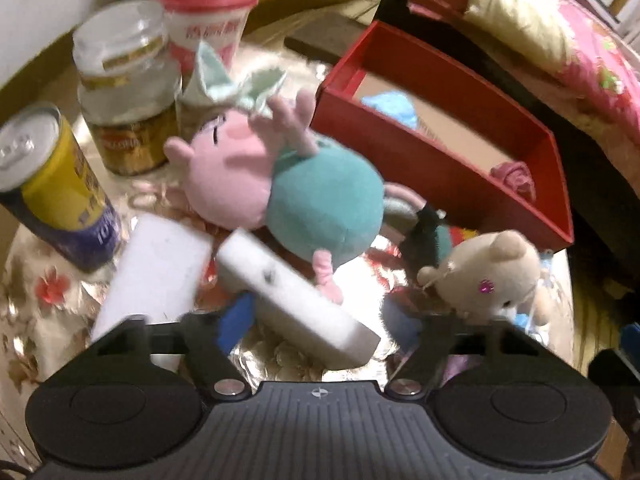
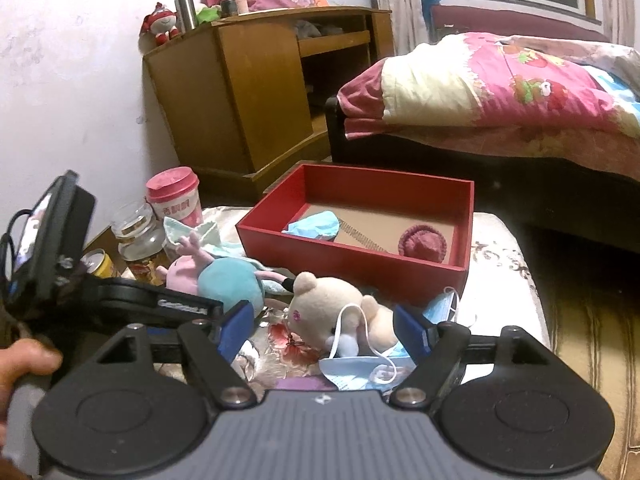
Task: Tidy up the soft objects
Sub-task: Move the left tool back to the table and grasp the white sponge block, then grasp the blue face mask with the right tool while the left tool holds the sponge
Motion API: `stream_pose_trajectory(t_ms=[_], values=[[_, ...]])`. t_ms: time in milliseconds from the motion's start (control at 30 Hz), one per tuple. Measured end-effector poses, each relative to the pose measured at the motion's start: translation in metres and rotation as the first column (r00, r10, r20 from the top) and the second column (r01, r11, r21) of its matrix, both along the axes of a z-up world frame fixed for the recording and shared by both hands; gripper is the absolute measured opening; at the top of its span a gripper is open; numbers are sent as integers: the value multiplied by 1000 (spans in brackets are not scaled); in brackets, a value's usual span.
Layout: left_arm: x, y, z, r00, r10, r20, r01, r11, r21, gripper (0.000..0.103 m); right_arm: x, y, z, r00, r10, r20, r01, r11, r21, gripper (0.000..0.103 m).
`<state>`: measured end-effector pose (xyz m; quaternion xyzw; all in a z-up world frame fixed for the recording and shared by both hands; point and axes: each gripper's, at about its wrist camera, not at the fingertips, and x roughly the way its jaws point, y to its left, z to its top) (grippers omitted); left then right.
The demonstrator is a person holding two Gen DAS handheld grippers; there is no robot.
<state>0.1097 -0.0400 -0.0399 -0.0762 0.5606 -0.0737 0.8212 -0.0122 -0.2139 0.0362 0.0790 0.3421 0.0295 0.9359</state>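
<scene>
Floral tablecloth (image 2: 500, 264) is being crowded by a red box (image 2: 356, 256), jar (image 1: 124, 100) and cans. Both the left gripper (image 1: 316, 312) and right gripper (image 2: 324, 328) are being held spread; a beige teddy bear (image 2: 332, 304) is lying between the right fingers, beside a pink-and-teal plush (image 1: 288, 184) and face mask (image 2: 360, 368).

Plush pig (image 1: 280, 184) and bear (image 2: 332, 304) look soft and fuzzy, the box (image 2: 344, 256) is matt red card, the can (image 1: 56, 184) shiny metal, the jar (image 1: 124, 80) clear glass, and the tablecloth (image 1: 36, 300) glossy.
</scene>
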Motion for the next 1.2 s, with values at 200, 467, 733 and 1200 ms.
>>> stream_pose_trajectory(t_ms=[200, 467, 733, 1200], values=[[-15, 8, -1, 999, -33, -20, 33, 999, -37, 30, 3, -1, -3, 1000, 3, -25, -3, 1000, 0, 53], [-37, 36, 12, 991, -135, -4, 135, 990, -33, 26, 11, 4, -21, 992, 35, -121, -33, 999, 19, 53], [-37, 36, 18, 982, -186, -3, 185, 978, -95, 26, 28, 10, -56, 969, 17, -245, -11, 1000, 26, 53], [-36, 40, 10, 978, -206, -40, 200, 973, -118, 27, 49, 41, -105, 942, 2, -334, -50, 990, -134, 34]])
